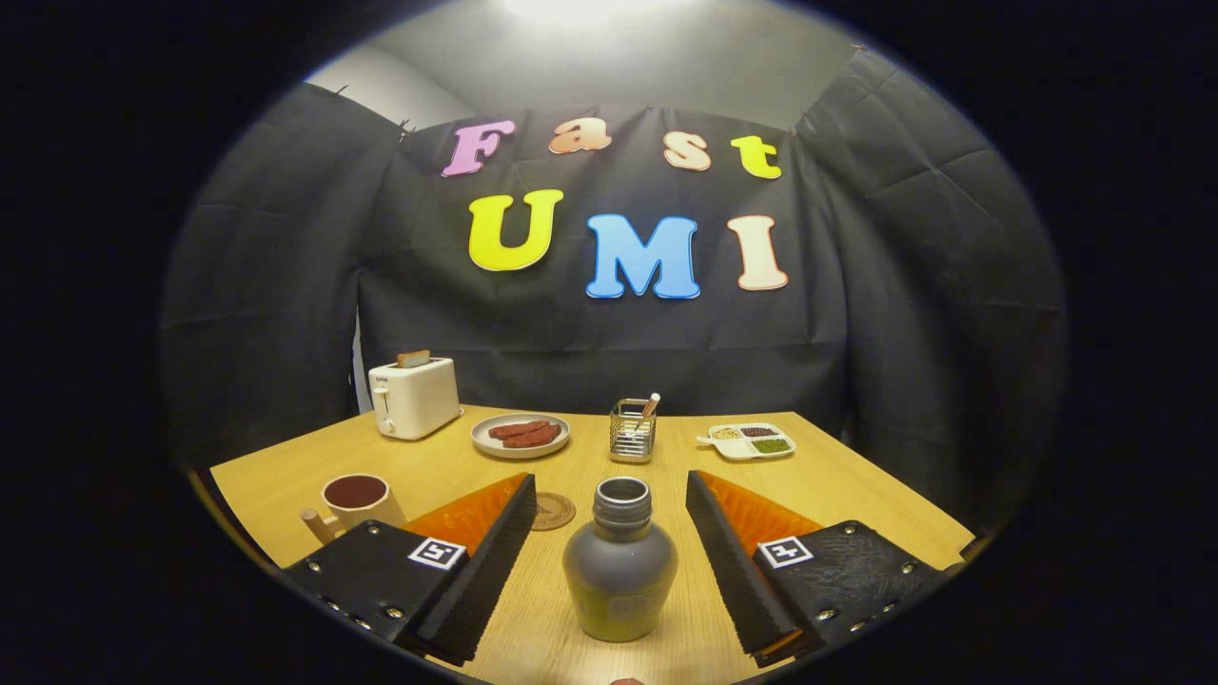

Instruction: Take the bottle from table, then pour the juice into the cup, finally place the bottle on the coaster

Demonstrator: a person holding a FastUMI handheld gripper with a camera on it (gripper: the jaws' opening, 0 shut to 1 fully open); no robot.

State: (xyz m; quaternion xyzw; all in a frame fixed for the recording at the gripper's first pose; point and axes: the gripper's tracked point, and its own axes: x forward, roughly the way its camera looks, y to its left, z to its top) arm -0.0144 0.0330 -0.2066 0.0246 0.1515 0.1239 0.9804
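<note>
- Bottle (619, 561) stands upright on the table (856, 485), between the two fingers of the tool (609, 495), touched by neither; a gap of bare wood shows on each side of it.
- Tool spread wide, holding nothing; its fingers flank the bottle left and right, and their tips reach about level with the bottle's neck.
- The bottle is grey with a rounded body and a narrower neck; its mouth is uncapped, and a yellowish-green tint shows low in the body. How full it is cannot be told.
- Coaster (552, 511), a round brown disc, lies flat on the table just ahead of the left fingertip, partly hidden behind it and slightly left of the bottle's neck.
- Cup (354, 499), cream with a handle, stands left of the left finger, near it but apart; dark liquid fills it close to the rim.
- Wire holder (633, 430) stands beyond the bottle, straight ahead of the tool, with a stick-like item leaning out of it.
- Plate (520, 436) with two reddish-brown sausage-like pieces sits beyond the left finger.
- Toaster (413, 397), white, with a slice poking from its slot, stands farther left beyond the plate.
- Divided tray (748, 441) beyond the right finger holds separate portions: pale, dark and green.
</note>
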